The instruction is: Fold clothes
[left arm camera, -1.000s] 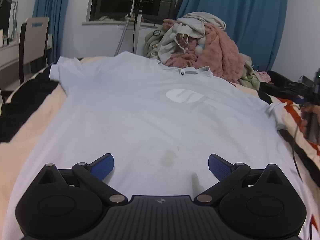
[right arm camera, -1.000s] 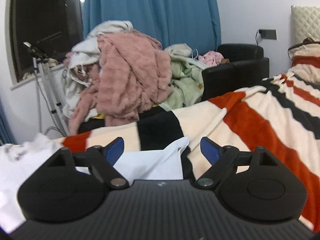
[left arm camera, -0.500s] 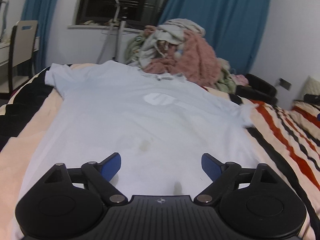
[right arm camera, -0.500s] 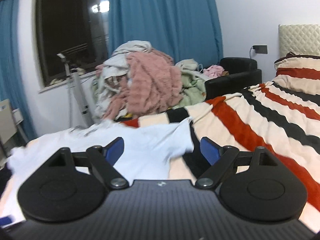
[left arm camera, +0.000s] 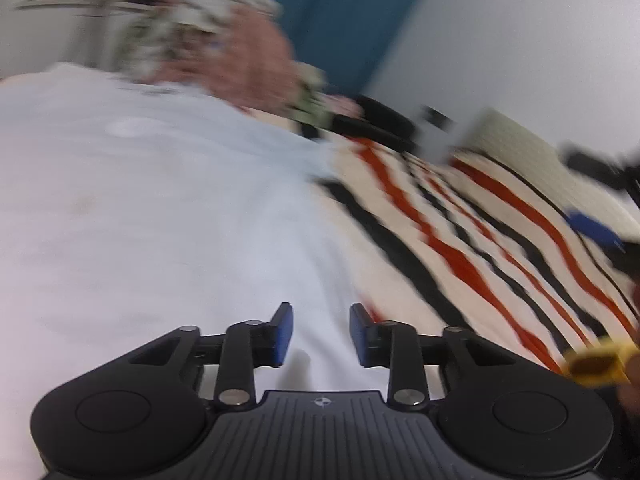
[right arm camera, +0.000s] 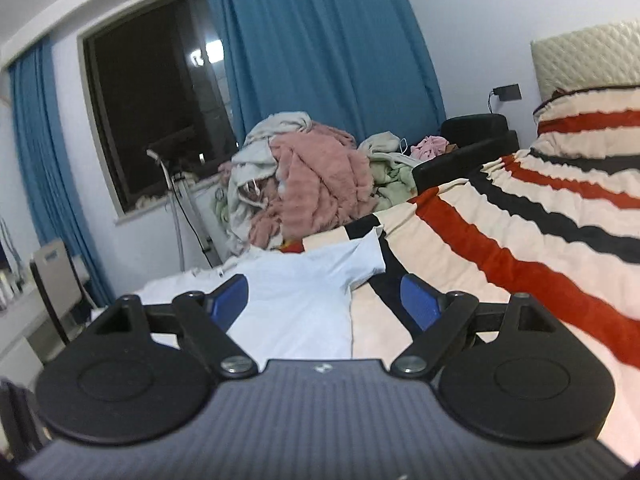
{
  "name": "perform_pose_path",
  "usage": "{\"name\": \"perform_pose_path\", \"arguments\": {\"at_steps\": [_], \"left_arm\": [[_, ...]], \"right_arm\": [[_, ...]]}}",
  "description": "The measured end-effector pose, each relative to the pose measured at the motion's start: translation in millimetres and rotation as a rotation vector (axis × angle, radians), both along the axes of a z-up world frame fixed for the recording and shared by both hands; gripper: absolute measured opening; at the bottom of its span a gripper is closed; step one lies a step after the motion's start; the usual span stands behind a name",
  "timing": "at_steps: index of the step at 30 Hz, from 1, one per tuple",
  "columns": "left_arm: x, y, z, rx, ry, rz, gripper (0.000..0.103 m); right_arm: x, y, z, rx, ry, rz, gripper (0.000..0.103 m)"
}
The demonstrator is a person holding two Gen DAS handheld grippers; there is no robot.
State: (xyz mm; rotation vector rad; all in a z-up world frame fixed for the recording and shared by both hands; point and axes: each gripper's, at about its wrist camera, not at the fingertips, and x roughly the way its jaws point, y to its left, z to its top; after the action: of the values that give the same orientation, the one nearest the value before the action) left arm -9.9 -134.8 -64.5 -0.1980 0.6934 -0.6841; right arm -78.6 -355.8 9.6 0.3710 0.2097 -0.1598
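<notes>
A pale blue T-shirt (left arm camera: 152, 208) lies spread flat on the bed; the left wrist view is blurred by motion. My left gripper (left arm camera: 321, 334) hovers low over the shirt's right side near its hem, jaws partly closed with a clear gap, holding nothing. In the right wrist view the same shirt (right arm camera: 300, 304) lies ahead with its right sleeve (right arm camera: 370, 256) sticking out onto the blanket. My right gripper (right arm camera: 326, 300) is open wide and empty, above the shirt's right edge. Part of the right gripper shows in the left wrist view (left arm camera: 596, 228).
A red, black and cream striped blanket (right arm camera: 520, 264) covers the bed. A heap of clothes with a pink fleece (right arm camera: 316, 184) lies at the far end before blue curtains. A black armchair (right arm camera: 468, 148) stands behind. A chair (right arm camera: 52, 280) is at the left.
My left gripper swung right toward the shirt's right side and its jaws narrowed from wide open. My right gripper pulled back and rose, so more of the shirt and sleeve shows.
</notes>
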Motion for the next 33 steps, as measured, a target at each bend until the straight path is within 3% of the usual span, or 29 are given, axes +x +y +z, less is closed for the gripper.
{"name": "perform_pose_path", "arguments": {"at_steps": [6,9,10,15,17,19,20,26,30,33], "left_arm": [[-28,-78,-27,0.085,-0.047,-0.239,0.027],[-43,-105,-45,0.146,-0.082,-0.326,0.038],[-45,-108,-47,0.159,-0.094,-0.326,0.043],[-54,-119,-59,0.225,-0.154,-0.323,0.041],[-58,-123,-64,0.251,-0.178,-0.321,0.005],[-61,-128,-69,0.277,-0.201,-0.320,0.002],[-63,-130,-70,0.286,-0.211,-0.320,0.002],[-57,-138,-54,0.172,-0.140,-0.400,0.001],[-58,-147,-60,0.209,-0.125,-0.416,0.002],[-54,-143,-60,0.213,-0.117,-0.395,0.018]], "right_arm": [[-3,-15,-9,0.032,-0.023,-0.012,0.085],[-4,-21,-14,0.069,-0.020,-0.011,0.085],[-4,-23,-15,0.083,-0.019,-0.011,0.085],[-5,-33,-21,0.141,-0.025,-0.024,0.085],[-7,-35,-22,0.155,-0.036,-0.036,0.085],[-8,-36,-23,0.165,-0.041,-0.038,0.085],[-7,-36,-22,0.166,-0.042,-0.037,0.085],[-11,-35,-20,0.164,-0.076,-0.028,0.085],[-8,-32,-19,0.140,-0.070,-0.008,0.086],[-5,-28,-20,0.121,-0.051,0.003,0.086]]}}
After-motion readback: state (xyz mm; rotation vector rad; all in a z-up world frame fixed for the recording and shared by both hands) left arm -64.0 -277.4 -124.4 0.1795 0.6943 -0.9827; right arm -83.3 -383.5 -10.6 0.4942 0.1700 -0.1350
